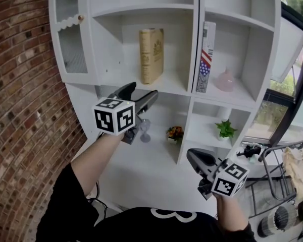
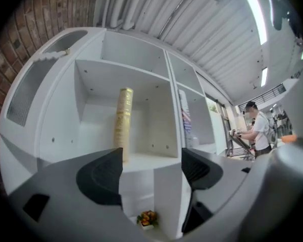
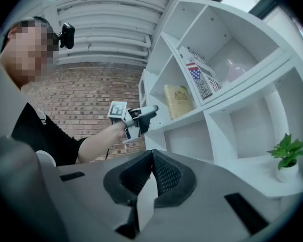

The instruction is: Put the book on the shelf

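Left tongs [image 1: 145, 89] are gaping empty, right tongs [image 1: 192, 156] sitting closed, while the gold hardback [image 1: 151, 54] standing on the shelf [image 1: 174, 88] is looking stiff, heavyish, best pinched across its covers.

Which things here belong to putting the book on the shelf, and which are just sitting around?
Job: tan book, white shelf unit, left tongs, open.
Lying about: flag-printed book, pink vase, potted plant, orange flowers, right tongs, shut.

Potted plant [image 1: 225, 129] (green) sits right of flowers [image 1: 174, 133].
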Motion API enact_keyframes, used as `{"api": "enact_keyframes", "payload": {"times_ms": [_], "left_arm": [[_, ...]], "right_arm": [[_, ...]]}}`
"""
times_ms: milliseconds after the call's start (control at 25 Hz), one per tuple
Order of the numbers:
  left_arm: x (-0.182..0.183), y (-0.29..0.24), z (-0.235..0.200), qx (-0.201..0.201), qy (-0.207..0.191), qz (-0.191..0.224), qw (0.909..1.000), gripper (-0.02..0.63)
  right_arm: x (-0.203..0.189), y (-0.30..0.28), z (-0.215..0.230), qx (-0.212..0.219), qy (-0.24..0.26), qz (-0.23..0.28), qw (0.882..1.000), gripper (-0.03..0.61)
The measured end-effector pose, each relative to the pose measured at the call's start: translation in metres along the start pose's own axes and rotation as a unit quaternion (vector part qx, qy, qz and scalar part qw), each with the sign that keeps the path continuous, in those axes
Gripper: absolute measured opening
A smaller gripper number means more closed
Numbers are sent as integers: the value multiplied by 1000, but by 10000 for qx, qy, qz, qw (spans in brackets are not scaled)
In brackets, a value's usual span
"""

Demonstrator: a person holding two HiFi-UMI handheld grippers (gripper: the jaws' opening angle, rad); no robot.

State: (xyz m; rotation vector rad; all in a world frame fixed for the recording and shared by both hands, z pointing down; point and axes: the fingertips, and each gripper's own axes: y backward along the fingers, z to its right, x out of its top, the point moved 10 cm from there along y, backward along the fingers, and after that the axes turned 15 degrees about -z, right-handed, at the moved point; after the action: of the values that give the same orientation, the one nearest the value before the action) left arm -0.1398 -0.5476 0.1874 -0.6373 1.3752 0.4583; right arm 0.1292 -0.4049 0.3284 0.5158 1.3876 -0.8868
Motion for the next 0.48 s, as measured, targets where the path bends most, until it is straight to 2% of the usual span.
{"api": "enact_keyframes", "payload": {"times_ms": [160,280,400,480], "left_arm": [[-51,32,50,-632,154,-138,9978,293],[-78,53,82,-1079,348,-154,9934,187],[-99,72,109,-1326,462,-154,9900,130],[-113,82,125,-1576,506,-185,9860,37]], "right_arm": [[-1,10,-20,44,135,98,9999,9],[-8,16,-30,-12,101,124,9999,9],[-17,24,-37,-55,-26,253,9997,9],[-23,28,-42,-61,-110,383,9992,9]]}}
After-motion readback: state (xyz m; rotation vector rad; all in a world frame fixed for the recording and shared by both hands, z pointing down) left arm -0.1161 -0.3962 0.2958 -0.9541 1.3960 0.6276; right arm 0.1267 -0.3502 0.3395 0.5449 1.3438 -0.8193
